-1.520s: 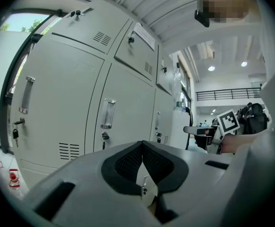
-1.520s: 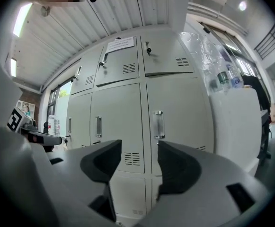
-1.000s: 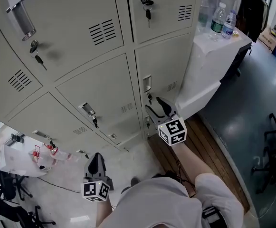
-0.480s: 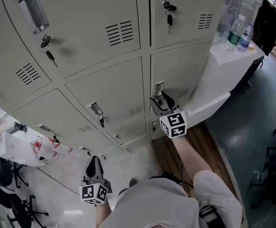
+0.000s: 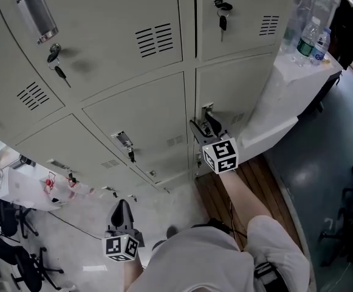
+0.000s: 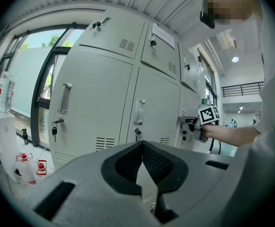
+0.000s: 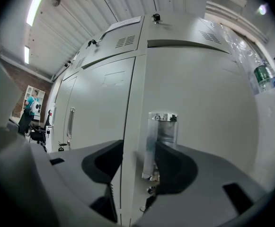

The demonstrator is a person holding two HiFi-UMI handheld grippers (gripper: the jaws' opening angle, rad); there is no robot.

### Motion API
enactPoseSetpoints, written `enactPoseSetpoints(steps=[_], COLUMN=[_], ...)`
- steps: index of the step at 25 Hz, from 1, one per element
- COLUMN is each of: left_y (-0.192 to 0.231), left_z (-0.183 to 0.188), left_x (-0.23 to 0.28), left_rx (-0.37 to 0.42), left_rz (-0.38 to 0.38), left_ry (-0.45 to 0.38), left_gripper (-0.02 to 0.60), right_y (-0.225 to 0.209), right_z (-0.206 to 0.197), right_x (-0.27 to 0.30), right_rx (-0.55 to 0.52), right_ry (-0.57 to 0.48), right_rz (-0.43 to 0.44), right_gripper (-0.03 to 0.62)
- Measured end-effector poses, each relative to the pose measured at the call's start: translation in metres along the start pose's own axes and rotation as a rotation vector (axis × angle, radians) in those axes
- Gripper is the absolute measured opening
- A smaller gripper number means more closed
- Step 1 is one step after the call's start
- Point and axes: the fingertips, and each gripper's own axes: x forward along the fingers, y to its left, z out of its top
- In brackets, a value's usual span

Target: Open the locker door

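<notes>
Head view: your right gripper (image 5: 204, 126) is up at the handle (image 5: 207, 111) of the door (image 5: 249, 87), placed to pull it open. Your left gripper (image 5: 122, 207) hangs low, well apart from the lockers, likely because one hand is enough.

Left gripper view: its pads (image 6: 128, 162) are pressed together on nothing.

Right gripper view: the fingers (image 7: 177, 167) are spread with the handle between them. It sits just beside one finger, and the other is past the door's seam. Nothing is clamped yet.

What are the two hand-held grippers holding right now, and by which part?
Nothing yet. The right hand-held gripper has its jaws apart at the metal handle of the locker door, not clamped on it; the left hand-held gripper is shut and empty.
</notes>
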Motion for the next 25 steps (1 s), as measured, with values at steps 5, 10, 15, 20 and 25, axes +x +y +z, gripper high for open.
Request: enactPoseSetpoints(steps=[5,10,15,20,25], left_y=[0.002,0.004,0.002,0.001,-0.006], left_z=[-0.002,-0.004,-0.004,-0.006,-0.005], left_x=[0.002,0.004,0.006,0.01,0.017], left_rx=[-0.002,-0.006,-0.009,-0.012,-0.009], left_rz=[-0.011,-0.019,-0.035,-0.053,-0.091], left_ry=[0.007,0.007,0.011,0.016,0.019], left_gripper=[0.003,0.003,0.003,0.003,0.003], right_y=[-0.005,-0.01,-0.01,-0.01,-0.008], right_z=[-0.001,-0.001,-0.002,-0.002,-0.003], right_x=[-0.002,-0.002,-0.004,-0.01,-0.023], right_rx=[0.009,0.007,0.008,0.02,0.03], right_ry=[0.01,0.025,0.033,0.036,0.043], right_rz=[-0.029,-0.059,-0.068,-0.081,-0.085], right_gripper=[0.174,0.114,0.114,0.114,0.114])
